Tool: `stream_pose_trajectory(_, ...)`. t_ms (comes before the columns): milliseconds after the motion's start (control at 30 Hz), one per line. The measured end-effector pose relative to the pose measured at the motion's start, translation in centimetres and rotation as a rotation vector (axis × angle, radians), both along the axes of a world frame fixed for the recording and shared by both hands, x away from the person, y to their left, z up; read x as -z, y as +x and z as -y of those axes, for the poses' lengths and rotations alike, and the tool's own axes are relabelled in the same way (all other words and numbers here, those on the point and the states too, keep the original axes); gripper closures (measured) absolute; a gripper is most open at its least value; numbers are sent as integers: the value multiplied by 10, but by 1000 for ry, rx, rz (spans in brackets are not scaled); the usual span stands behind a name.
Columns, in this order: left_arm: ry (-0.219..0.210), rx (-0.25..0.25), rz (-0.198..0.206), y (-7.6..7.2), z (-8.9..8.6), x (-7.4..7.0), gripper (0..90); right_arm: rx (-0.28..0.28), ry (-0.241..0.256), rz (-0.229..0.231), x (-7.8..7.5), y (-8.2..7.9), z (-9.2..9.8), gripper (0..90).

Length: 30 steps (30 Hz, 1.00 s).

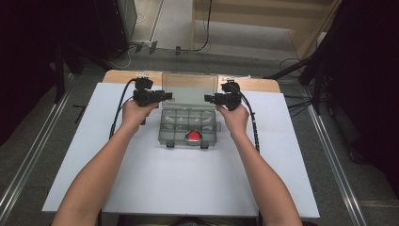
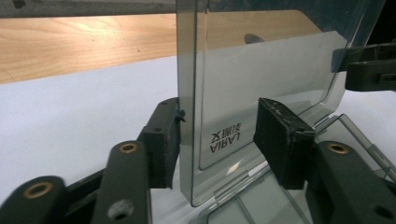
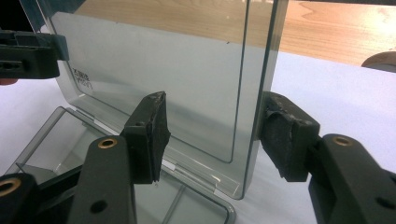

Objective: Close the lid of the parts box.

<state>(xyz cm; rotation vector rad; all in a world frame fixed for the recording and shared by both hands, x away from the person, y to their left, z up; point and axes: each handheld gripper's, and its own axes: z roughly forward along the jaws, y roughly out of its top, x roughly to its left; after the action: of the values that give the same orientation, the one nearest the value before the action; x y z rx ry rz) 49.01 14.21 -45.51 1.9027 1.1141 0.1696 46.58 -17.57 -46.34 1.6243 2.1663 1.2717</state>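
Note:
A clear grey compartment box (image 1: 165, 128) lies on the white sheet with its lid (image 1: 189, 87) standing upright at the back. A red round thing (image 1: 193, 136) sits in a front compartment. My left gripper (image 1: 163, 96) is at the lid's left edge and my right gripper (image 1: 209, 98) at its right edge. The left gripper (image 2: 219, 126) is open, its jaws either side of the lid (image 2: 261, 70), one pad (image 2: 163, 140) close to the edge. The right gripper (image 3: 215, 126) is also open and straddles the lid (image 3: 154, 60), with a pad (image 3: 287, 135) near the edge.
The white sheet (image 1: 188, 188) covers most of a wooden table (image 1: 117, 75), whose bare wood shows behind the box. Cables trail from both grippers along the forearms. Dark stands and floor cables surround the table.

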Motion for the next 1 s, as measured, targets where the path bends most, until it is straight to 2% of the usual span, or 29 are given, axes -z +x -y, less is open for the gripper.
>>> stream_pose_trajectory(133,5,13,19,-2,0,0,521,-1,-8,21,-3,-1,-1,444)
stream_pose_trajectory(233,10,20,25,-2,1,-1,520,6,14,37,-6,0,0,440)
stream_pose_trajectory(433,0,20,16,-3,0,-3,518,-3,8,37,-10,-1,1,441)
stream_pose_trajectory(500,-27,19,-14,-2,0,-3,481,-11,8,38,-11,-2,1,443)
stream_pose_trajectory(533,-32,19,-17,-2,-1,-4,470,-14,6,39,-12,-3,1,443)
stream_pose_trajectory(667,-23,31,-14,-4,-1,-6,471,-21,-6,46,-13,-5,0,440)
stream_pose_trajectory(933,-20,52,4,-9,-2,-8,471,-44,5,73,-11,-12,4,464)
stream_pose_trajectory(1000,-24,54,3,-10,-3,-9,471,-43,27,72,-11,-13,6,476)
